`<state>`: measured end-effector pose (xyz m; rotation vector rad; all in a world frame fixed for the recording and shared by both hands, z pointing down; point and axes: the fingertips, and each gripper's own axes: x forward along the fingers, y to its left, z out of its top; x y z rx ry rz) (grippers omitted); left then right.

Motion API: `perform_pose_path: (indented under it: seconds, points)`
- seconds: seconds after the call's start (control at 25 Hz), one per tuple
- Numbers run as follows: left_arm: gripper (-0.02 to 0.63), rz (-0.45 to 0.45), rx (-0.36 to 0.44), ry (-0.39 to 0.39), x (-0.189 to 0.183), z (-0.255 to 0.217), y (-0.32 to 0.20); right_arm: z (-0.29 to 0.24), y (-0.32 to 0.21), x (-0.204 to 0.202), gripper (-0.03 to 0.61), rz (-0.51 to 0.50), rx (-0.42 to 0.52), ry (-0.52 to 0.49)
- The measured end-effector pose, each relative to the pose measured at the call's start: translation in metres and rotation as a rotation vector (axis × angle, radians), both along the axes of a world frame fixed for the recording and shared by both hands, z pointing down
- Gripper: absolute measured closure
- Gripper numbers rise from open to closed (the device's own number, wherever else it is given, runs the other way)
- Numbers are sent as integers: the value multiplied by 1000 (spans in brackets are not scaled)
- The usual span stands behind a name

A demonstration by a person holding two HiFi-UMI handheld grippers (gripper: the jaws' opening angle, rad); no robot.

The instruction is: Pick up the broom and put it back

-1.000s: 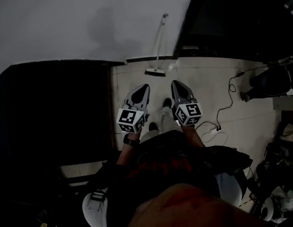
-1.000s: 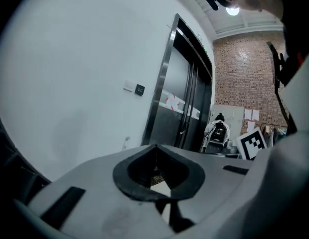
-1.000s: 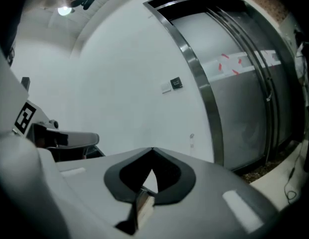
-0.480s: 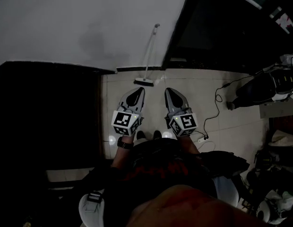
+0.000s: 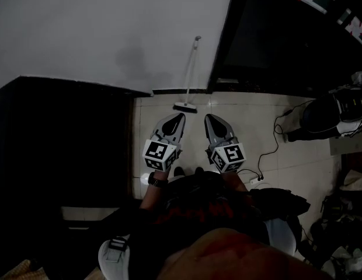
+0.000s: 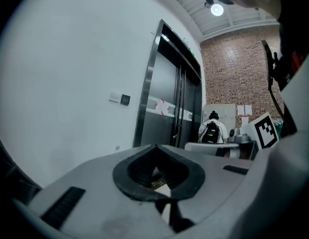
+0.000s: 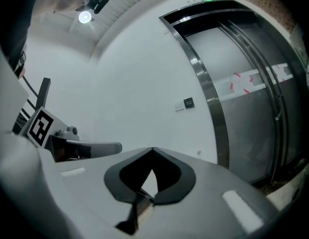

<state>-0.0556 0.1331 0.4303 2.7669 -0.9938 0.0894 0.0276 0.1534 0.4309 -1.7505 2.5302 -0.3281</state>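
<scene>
The broom point(image 5: 190, 74) leans upright against the white wall, its brush head point(image 5: 185, 107) on the tiled floor. It stands just beyond my two grippers and nothing touches it. In the head view my left gripper point(image 5: 180, 117) and right gripper point(image 5: 209, 118) are held side by side, pointing at the wall on either side of the brush head. The left gripper point(image 6: 155, 146) has its jaws closed to a point with nothing between them. So does the right gripper point(image 7: 153, 149), which faces the wall beside the lift door.
A steel lift door point(image 5: 268, 39) stands right of the broom. A dark counter point(image 5: 64, 139) fills the left. A cable and power strip point(image 5: 260, 177) lie on the floor at right, near a parked scooter point(image 5: 333, 112). A person with a backpack point(image 6: 212, 131) is in the distance.
Both grippers have risen a little and stay shut and empty. The broom has not moved from the wall.
</scene>
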Motion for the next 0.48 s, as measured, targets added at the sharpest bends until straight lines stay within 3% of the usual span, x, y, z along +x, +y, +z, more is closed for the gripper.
perform_pose_path:
  seconds: [0.48]
  points:
    - [607, -11, 24, -14, 6, 1, 4, 15, -7, 0, 578, -50, -26, 8]
